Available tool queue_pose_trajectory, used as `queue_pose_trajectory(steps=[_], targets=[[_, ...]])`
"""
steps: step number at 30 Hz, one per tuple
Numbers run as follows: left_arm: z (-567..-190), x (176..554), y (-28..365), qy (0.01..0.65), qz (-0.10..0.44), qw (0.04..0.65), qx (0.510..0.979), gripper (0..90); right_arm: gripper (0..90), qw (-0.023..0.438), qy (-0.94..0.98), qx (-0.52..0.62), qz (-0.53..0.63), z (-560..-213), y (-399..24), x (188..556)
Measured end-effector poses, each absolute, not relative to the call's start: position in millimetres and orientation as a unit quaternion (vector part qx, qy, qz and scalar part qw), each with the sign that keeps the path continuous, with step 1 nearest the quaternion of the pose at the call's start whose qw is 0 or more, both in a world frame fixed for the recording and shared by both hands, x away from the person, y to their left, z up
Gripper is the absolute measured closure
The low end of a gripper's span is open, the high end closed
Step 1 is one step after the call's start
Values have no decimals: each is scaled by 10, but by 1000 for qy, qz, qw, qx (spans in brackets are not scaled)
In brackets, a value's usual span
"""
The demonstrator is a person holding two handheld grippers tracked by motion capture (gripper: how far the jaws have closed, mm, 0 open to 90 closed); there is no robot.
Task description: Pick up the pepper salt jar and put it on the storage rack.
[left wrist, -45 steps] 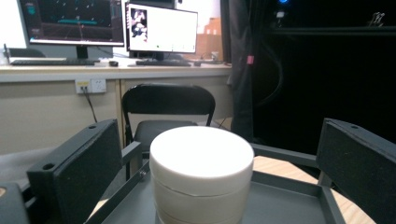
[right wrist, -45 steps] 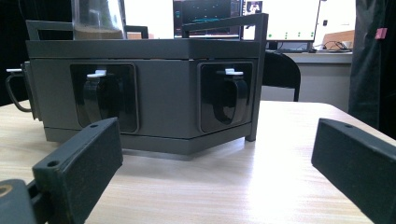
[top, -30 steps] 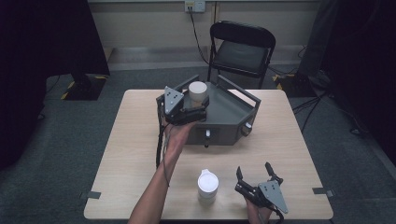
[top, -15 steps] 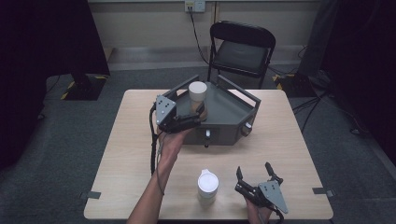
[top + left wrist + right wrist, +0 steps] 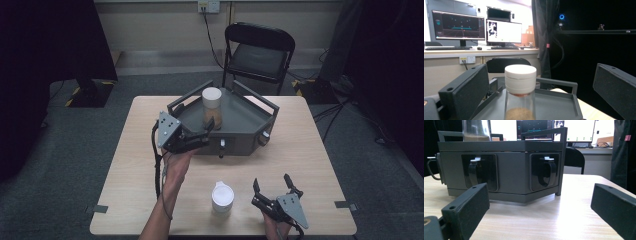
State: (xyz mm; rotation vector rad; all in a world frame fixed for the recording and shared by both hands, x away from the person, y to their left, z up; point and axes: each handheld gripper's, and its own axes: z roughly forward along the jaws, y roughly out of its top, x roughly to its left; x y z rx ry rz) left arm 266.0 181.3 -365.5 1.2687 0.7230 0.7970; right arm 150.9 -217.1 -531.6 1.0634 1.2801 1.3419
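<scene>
So, going left to right: the left tongs [image 5: 206, 131] were held at the near-left edge of the grey tray box [image 5: 252, 132], spread wide with nothing gripped. Through the left gripper view the jar [image 5: 520, 92] was seen centred between the two pads but apart from both. That jar, white screw cap over clear walls with brown powder at the bottom, was stood upright on the tray, toward its far-left corner.

It's probably light, but clear smooth sides can be expected to be slippery and maybe breakable, so a grip on the body just under the cap would be favoured, with modest squeeze.

A white lidded cup [image 5: 222, 197] was left on the tabletop [image 5: 320, 150] near the front edge. Further right, the right tongs [image 5: 272, 186] were rested low, also wide open and empty.
</scene>
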Motion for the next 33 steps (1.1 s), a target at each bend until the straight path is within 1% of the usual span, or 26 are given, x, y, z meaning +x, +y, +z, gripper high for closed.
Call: queue_pose_trajectory(steps=[5,10,12,17,19,20,27,30,33], targets=[[-3734,2578,1896,326,349,682,554,0,7,481,525,436,550,-5316,-2171,1509],[-3801,2496,1995,328,344,680,558,0,7,481,525,436,550,-5316,-2170,1509],[-3829,2441,2007,328,352,676,558,0,7,481,525,436,550,-5316,-2171,1509],[-3898,2347,2062,333,350,681,551,0,7,481,525,436,550,-5316,-2171,1509],[-3948,2281,2075,335,350,682,548,0,7,481,525,436,550,-5316,-2171,1509],[-3980,2226,2080,336,351,676,554,0,7,481,525,436,550,-5316,-2171,1509],[-4176,2101,2089,353,356,660,560,0,7,481,525,436,550,-5316,-2170,1509],[-4273,2061,2094,359,355,660,556,0,7,482,525,437,550,-5316,-2169,1508],[-4393,1974,2076,357,369,663,544,2,7,482,524,436,550,-5316,-2169,1508]])
